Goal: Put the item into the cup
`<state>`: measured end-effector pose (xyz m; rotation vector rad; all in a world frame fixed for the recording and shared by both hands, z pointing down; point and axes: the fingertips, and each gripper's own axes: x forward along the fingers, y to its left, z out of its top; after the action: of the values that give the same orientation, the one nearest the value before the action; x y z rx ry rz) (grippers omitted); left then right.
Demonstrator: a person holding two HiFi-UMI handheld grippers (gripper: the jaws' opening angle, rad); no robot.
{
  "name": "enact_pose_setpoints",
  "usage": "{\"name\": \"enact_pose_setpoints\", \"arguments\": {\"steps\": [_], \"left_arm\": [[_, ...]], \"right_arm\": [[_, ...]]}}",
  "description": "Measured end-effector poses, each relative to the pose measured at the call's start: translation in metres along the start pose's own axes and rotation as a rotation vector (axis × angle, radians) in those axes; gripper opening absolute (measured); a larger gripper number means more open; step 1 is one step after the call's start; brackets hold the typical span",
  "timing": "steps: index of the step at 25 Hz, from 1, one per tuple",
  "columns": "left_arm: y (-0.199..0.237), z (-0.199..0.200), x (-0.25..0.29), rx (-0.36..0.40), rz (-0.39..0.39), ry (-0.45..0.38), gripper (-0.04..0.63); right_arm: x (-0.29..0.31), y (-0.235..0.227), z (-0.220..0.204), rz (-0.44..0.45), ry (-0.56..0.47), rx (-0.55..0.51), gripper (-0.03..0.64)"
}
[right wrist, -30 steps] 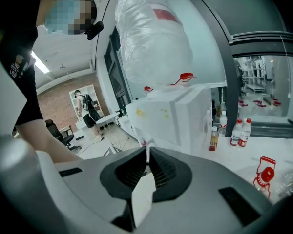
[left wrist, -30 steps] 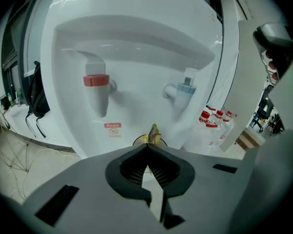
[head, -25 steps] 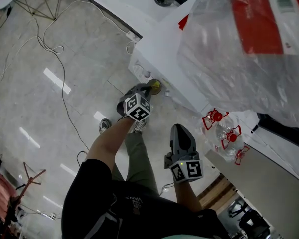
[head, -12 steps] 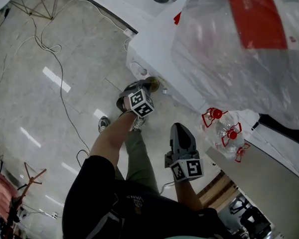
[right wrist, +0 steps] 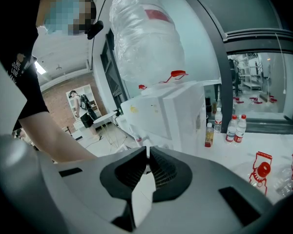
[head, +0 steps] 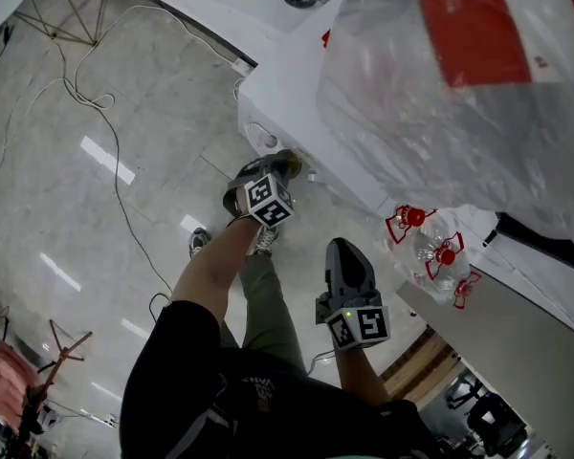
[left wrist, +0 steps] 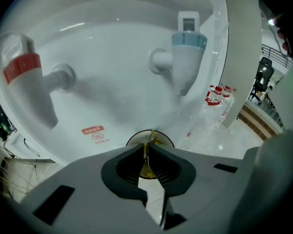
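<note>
Left gripper (head: 279, 168) has edged closer under the dispenser (left wrist: 112, 96). Jaws pinched shut on the thin yellowish item (left wrist: 148, 156), probably a light, limp sachet, edge-held over the cup (left wrist: 162, 139). Right gripper (right wrist: 147, 162) jaws closed, empty.

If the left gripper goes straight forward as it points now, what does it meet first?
Probably the round dark-rimmed cup right ahead, below the blue dispenser tap; depth is unclear.
</note>
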<state>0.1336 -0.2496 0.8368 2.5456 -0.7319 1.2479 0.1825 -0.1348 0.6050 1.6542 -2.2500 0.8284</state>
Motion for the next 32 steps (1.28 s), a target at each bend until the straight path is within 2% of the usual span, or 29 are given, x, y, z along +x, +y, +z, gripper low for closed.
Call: {"name": "enact_pose_setpoints", "arguments": {"steps": [5, 12, 18, 25, 32], "left_arm": [[0.001, 0.014, -0.021, -0.007, -0.012, -0.064, 0.023], [0.003, 0.03, -0.076, -0.061, -0.012, -0.19, 0.021], [0.001, 0.048, -0.146, -0.06, -0.041, -0.308, 0.02], [-0.005, 0.059, -0.234, -0.038, -0.081, -0.402, 0.018], [-0.019, 0.066, -0.326, -0.035, -0.085, -0.501, 0.018]], "right_arm": [[-0.005, 0.007, 0.004, -0.011, -0.015, 0.005, 0.048], [-0.014, 0.026, 0.013, -0.026, -0.061, 0.013, 0.048], [-0.026, 0.048, 0.024, -0.058, -0.12, 0.014, 0.048], [-0.049, 0.077, 0.035, -0.098, -0.177, 0.009, 0.048], [-0.08, 0.102, 0.043, -0.134, -0.238, 0.008, 0.048]]}}
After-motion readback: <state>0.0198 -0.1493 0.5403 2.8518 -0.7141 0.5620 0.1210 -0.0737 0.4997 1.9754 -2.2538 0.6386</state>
